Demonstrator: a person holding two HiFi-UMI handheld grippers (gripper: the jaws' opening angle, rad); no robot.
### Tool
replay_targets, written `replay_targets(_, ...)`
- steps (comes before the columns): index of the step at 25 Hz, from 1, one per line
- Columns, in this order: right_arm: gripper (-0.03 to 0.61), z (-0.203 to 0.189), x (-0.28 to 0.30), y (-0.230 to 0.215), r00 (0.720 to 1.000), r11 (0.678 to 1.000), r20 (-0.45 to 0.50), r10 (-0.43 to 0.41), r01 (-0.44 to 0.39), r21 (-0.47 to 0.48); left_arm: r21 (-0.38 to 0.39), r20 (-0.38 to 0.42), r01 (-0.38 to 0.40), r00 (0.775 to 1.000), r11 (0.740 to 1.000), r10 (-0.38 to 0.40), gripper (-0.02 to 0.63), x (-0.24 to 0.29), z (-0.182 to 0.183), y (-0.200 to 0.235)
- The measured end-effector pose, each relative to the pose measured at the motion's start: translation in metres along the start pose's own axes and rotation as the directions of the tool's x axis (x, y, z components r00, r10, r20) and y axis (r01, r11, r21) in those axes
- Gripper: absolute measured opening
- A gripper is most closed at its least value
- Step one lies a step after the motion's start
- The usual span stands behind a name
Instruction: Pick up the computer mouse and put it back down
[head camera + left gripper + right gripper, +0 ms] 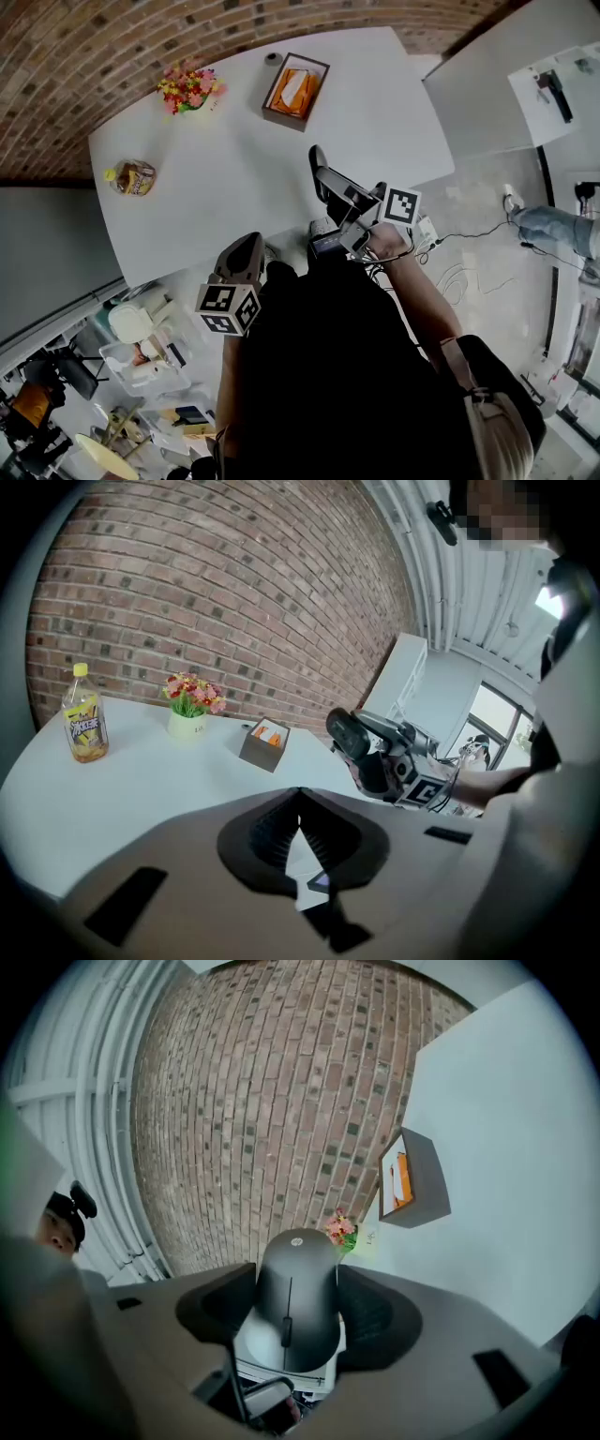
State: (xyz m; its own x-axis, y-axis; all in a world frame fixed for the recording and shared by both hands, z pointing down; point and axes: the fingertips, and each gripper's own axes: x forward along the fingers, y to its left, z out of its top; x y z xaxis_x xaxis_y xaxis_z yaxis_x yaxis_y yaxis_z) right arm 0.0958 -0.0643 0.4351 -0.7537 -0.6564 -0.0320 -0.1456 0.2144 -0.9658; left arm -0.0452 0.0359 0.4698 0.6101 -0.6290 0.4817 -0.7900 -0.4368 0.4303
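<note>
My right gripper (298, 1283) is shut on the black computer mouse (298, 1297), which fills the space between its jaws with the scroll wheel facing the camera. In the head view the mouse (319, 167) is held in the right gripper (325, 178) above the front part of the white table (234, 178). The left gripper view shows the same mouse (348, 734), lifted clear of the tabletop. My left gripper (249, 246) hangs at the table's front edge; its jaws (300, 829) are shut with nothing between them.
A brown tissue box (295, 91) with orange contents stands at the table's far side, beside a small roll (273, 59). A flower pot (190, 89) and a yellow drink bottle (131, 176) sit at the left. Cables (459, 272) lie on the floor at right.
</note>
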Motion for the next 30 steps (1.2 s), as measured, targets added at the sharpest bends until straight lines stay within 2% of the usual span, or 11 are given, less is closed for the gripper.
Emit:
replay_targets(12, 0.285, -0.007, -0.007, 0.031, 0.995, 0.994, 0.007, 0.096, -0.096, 0.057, -0.017, 0.026, -0.026, 0.999, 1.0, 0.026, 0.009, -0.005, 0.003, 0.006)
replay_targets(19, 0.285, -0.011, -0.008, 0.039, 0.993, 0.991, -0.003, 0.115, -0.114, 0.069, -0.021, 0.048, -0.057, 0.997, 0.998, 0.058, 0.009, -0.001, 0.009, 0.014)
replay_targets(23, 0.285, -0.013, -0.008, 0.041, 0.993, 0.99, -0.01, 0.122, -0.121, 0.07, 0.01, 0.07, -0.069, 0.995, 0.998, 0.068, 0.009, -0.001, 0.017, 0.013)
replay_targets(26, 0.287, -0.012, -0.008, 0.041, 0.992, 0.99, -0.01, 0.123, -0.122, 0.068, 0.034, 0.064, -0.062, 0.996, 0.997, 0.06, 0.009, 0.003, 0.019, 0.011)
replay_targets(30, 0.286, -0.013, -0.011, 0.04, 0.993, 0.991, -0.019, 0.12, -0.119, 0.064, 0.01, 0.045, -0.06, 0.997, 0.998, 0.059, 0.009, 0.006, 0.015, 0.01)
